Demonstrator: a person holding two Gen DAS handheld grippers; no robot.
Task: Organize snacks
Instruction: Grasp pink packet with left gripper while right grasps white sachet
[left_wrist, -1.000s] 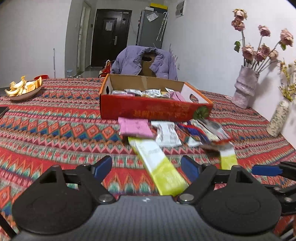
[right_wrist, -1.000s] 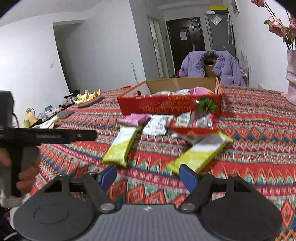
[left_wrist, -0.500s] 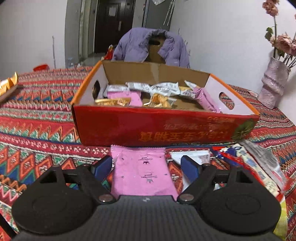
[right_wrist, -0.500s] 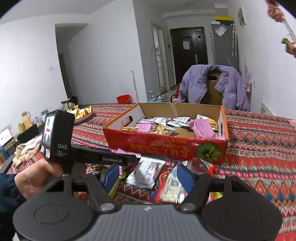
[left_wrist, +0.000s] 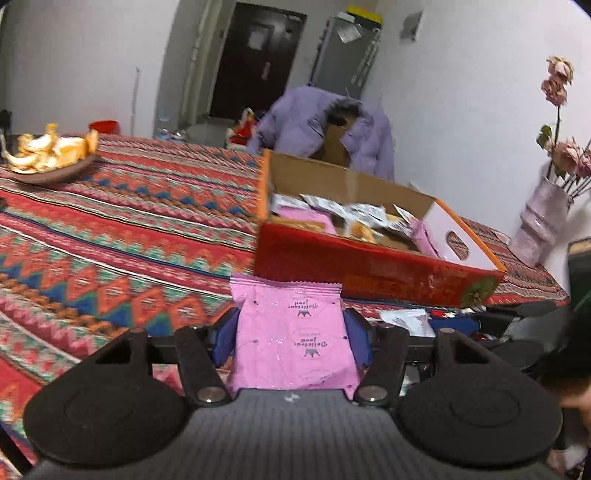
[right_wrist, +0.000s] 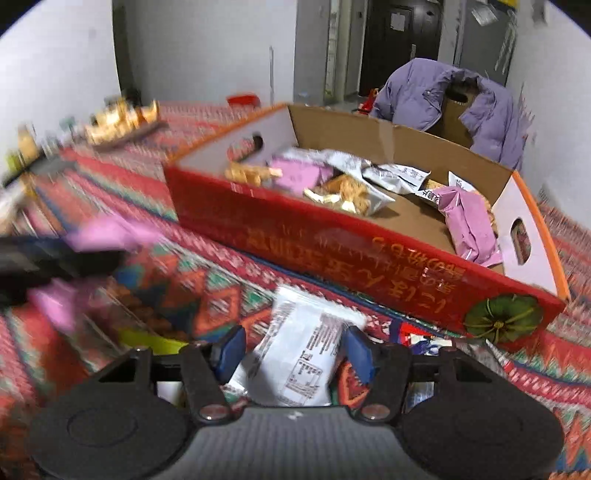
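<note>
A pink snack packet (left_wrist: 288, 354) sits between the blue pads of my left gripper (left_wrist: 291, 332). Its jaws are closing and the pads press on both sides of the packet, whose top edge stands raised in front of the red cardboard box (left_wrist: 362, 269). In the right wrist view a white packet (right_wrist: 299, 354) lies on the tablecloth between the pads of my right gripper (right_wrist: 291, 350). Those jaws are closing too, with a small gap still showing at the left pad. The box (right_wrist: 369, 254) holds several snack packets. The left gripper (right_wrist: 55, 258) shows blurred at the left.
A plate of orange peel (left_wrist: 48, 155) stands at the far left. A vase of dried flowers (left_wrist: 543, 225) is at the right, by the wall. Behind the box is a chair with a purple jacket (left_wrist: 325, 125). A yellow-green packet (right_wrist: 155, 343) and other packets (right_wrist: 424, 339) lie before the box.
Both grippers have moved forward to the box. The left one has closed on the pink packet. The right one has come over the white packet and its jaws have narrowed.
</note>
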